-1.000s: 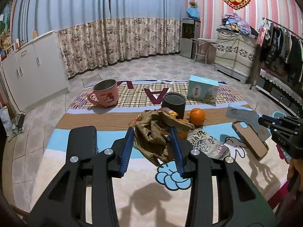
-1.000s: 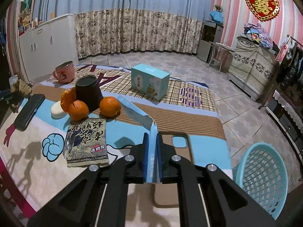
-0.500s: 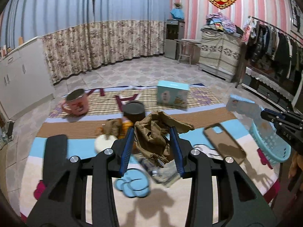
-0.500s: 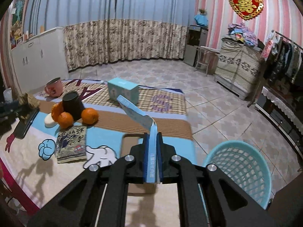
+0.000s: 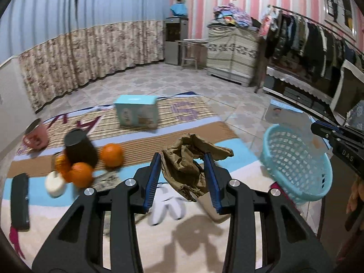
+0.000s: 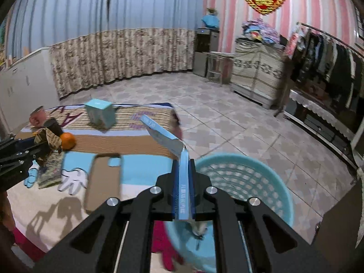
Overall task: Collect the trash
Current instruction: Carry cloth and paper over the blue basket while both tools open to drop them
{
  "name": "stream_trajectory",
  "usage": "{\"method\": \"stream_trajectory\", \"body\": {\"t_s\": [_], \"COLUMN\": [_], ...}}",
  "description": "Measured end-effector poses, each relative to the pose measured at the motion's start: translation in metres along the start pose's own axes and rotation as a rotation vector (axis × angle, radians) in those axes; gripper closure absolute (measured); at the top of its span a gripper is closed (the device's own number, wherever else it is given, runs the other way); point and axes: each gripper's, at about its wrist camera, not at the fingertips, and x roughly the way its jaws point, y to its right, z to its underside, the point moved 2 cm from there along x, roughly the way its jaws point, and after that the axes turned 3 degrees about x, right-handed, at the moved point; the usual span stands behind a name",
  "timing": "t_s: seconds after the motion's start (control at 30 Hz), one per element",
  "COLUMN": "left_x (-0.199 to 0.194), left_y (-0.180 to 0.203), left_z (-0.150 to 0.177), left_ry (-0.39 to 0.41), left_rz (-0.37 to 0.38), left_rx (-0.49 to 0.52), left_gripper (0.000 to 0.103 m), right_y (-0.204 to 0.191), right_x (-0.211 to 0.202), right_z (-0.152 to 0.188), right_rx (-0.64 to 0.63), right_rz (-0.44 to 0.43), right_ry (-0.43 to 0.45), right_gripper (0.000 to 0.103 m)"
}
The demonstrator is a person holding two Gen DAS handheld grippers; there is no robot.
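Note:
My left gripper [image 5: 183, 177] is shut on a crumpled brown paper bag [image 5: 188, 159] and holds it above the table, left of the light blue laundry-style basket [image 5: 295, 159]. My right gripper [image 6: 183, 182] is shut on a flattened light blue carton [image 6: 168, 141] and holds it over the near rim of the basket [image 6: 245, 182]. The right gripper with the carton [image 5: 293, 122] also shows at the right edge of the left wrist view, above the basket. The left gripper with the bag [image 6: 49, 140] shows at the left edge of the right wrist view.
On the table's cartoon cloth [image 5: 127, 204] lie oranges [image 5: 111, 154], a black cup [image 5: 79, 147], a pink mug [image 5: 35, 136], a blue box [image 5: 136, 113], a white disc [image 5: 54, 183], a dark phone [image 5: 20, 201], a brown phone case [image 6: 102, 179] and a printed packet [image 6: 51, 170]. The basket stands off the table's right end.
Both grippers have swung to the right with their loads. The basket has come into view under the right gripper, and the carton now hangs over its rim.

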Motion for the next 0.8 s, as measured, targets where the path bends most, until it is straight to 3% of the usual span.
{"method": "stream_trajectory", "body": {"t_s": [0.4, 0.8], "left_x": [0.038, 0.06], "left_y": [0.101, 0.176], "left_z": [-0.011, -0.021], "left_ry": [-0.001, -0.007], "left_rz": [0.114, 0.232], "left_rx": [0.093, 0.153], "left_gripper": [0.065, 0.064], "right_y": [0.083, 0.12], "right_x": [0.001, 0.014], "right_z": [0.019, 0.03], "right_rx": [0.069, 0.123], "right_rz": [0.115, 0.141], "right_ry": [-0.025, -0.048], "right_gripper": [0.094, 0.094]}}
